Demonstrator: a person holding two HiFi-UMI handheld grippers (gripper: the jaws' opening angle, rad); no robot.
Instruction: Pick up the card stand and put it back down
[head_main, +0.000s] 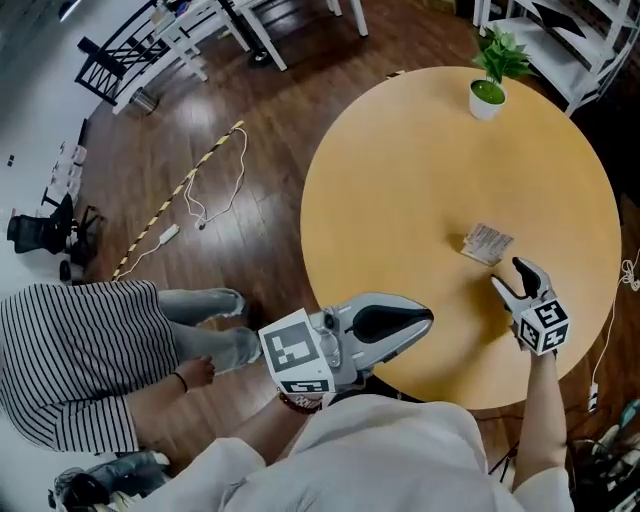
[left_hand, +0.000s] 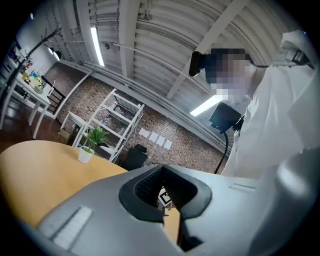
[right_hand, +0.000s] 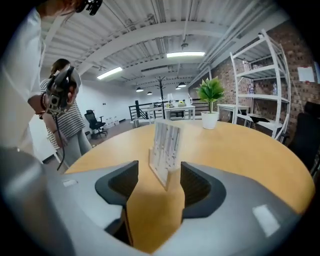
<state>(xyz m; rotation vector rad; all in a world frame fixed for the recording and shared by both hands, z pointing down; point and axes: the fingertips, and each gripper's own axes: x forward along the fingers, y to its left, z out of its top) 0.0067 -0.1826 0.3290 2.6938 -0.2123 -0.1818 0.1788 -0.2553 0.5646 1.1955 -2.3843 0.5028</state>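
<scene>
Round wooden table (head_main: 400, 200), pale ribbed card stand (right_hand: 165, 147) upright between parted jaws of right claw (head_main: 508, 274), left claw (head_main: 425, 320) together.

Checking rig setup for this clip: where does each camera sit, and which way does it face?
Head view: on the head, steeply down at the table; left claw, right claw, white shirt.
Left gripper view: on left claw, facing the potted plant; closed jaws, white shirt.
Right gripper view: on right claw, facing the card stand, framed by open jaws.
Shared: potted plant, all three.
</scene>
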